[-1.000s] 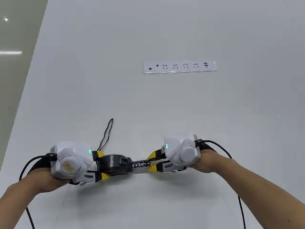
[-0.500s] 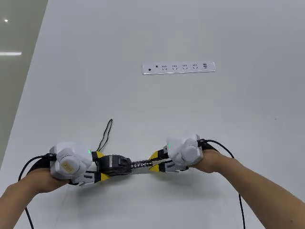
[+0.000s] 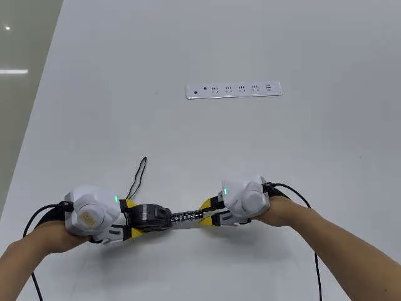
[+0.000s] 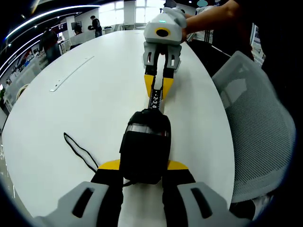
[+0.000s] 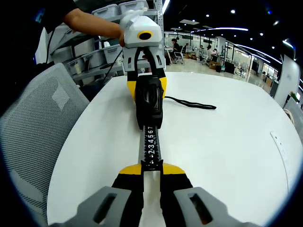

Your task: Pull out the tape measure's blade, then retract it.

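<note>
A black tape measure case (image 3: 148,216) lies low on the white table, held between the yellow-tipped jaws of my left gripper (image 3: 133,217), which is shut on it. In the left gripper view the case (image 4: 144,149) sits right ahead of my jaws. A short length of numbered blade (image 3: 187,217) runs out to the right, and my right gripper (image 3: 208,212) is shut on its end. The right gripper view shows the blade (image 5: 150,142) stretching from my jaws back to the case (image 5: 149,101). A black wrist strap (image 3: 138,175) trails from the case.
A white power strip (image 3: 233,90) lies flat further back on the table (image 3: 250,150). A grey mesh chair (image 4: 255,123) stands close to the table's near edge. Black cables trail from both grippers along the person's arms.
My right gripper has moved a little to the right with the blade end, so slightly more blade shows. The left gripper and case have stayed put.
</note>
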A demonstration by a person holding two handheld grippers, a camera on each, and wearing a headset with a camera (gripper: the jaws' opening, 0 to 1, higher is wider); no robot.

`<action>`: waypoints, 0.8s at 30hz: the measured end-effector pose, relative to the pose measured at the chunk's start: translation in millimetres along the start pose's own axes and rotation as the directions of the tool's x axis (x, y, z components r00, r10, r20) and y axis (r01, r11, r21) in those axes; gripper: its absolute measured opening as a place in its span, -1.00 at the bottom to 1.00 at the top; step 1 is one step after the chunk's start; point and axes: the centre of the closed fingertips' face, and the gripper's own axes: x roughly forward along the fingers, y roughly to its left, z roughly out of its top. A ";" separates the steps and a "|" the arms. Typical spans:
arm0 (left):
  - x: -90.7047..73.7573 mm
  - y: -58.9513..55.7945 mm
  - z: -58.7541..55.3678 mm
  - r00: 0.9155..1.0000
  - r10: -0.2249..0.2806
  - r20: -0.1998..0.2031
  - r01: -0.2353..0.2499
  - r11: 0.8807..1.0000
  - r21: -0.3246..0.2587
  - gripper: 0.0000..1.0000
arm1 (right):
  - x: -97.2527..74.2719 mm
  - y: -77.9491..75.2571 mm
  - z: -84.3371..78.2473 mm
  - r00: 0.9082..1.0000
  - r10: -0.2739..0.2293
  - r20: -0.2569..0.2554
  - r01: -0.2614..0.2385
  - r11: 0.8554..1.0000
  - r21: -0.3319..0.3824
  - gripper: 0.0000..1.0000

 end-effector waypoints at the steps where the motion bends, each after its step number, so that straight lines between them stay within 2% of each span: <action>1: 0.0 -0.1 0.1 1.000 0.000 0.000 0.000 1.000 0.001 -0.45 | -0.4 0.0 -0.3 1.000 0.000 0.000 0.000 1.000 0.002 -0.81; 24: 1.2 -0.4 2.8 1.000 -0.007 0.010 0.007 1.000 0.002 -0.45 | -10.8 -1.3 -13.6 1.000 0.001 -0.016 -0.001 1.000 0.018 -0.80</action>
